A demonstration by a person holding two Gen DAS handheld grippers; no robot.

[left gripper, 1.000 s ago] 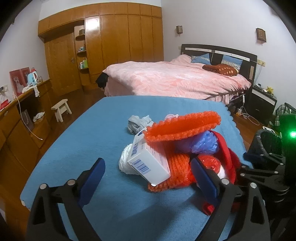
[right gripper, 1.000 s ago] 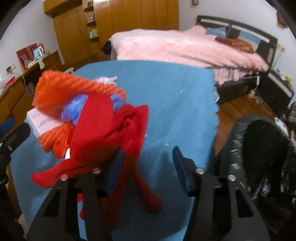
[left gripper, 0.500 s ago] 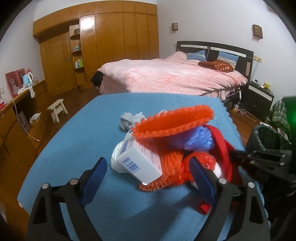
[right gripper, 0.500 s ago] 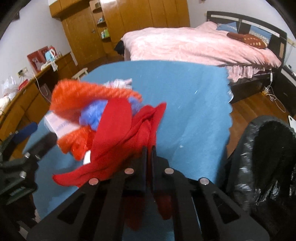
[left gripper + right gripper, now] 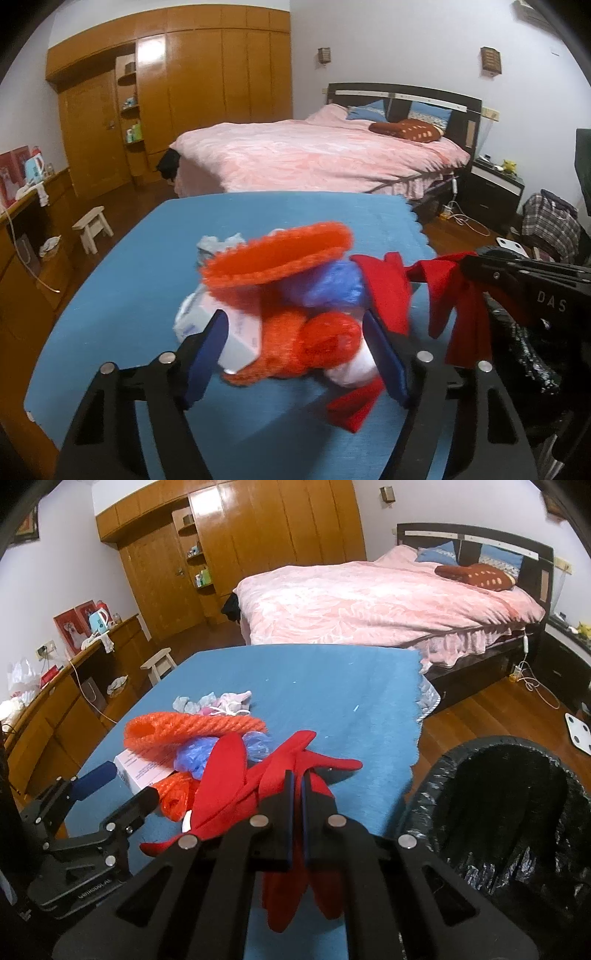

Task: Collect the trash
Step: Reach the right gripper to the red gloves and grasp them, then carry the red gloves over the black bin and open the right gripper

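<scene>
A trash pile lies on the blue-covered table point(image 5: 122, 295): an orange foam net point(image 5: 277, 258), a white box point(image 5: 240, 339), a blue plastic bag point(image 5: 328, 284) and a red cloth point(image 5: 384, 284). My left gripper point(image 5: 295, 332) straddles the box and the net, its jaws closing, the pads not clearly pressing. My right gripper point(image 5: 297, 775) is shut on the red cloth point(image 5: 221, 768), which hangs lifted from its tips. The right wrist view also shows the net point(image 5: 192, 727), the box point(image 5: 144, 771) and the left gripper point(image 5: 118, 788).
A bin lined with a black bag point(image 5: 498, 742) stands off the table's right edge. Crumpled grey and pink scraps point(image 5: 214, 703) lie behind the pile. Beyond are a pink bed point(image 5: 314, 158), a wooden wardrobe point(image 5: 184, 92), a small stool point(image 5: 92, 225) and a sideboard at left.
My right gripper has shut on the red cloth and risen, pulling it up and away from the pile. My left gripper has moved in around the box and net, its jaws narrower.
</scene>
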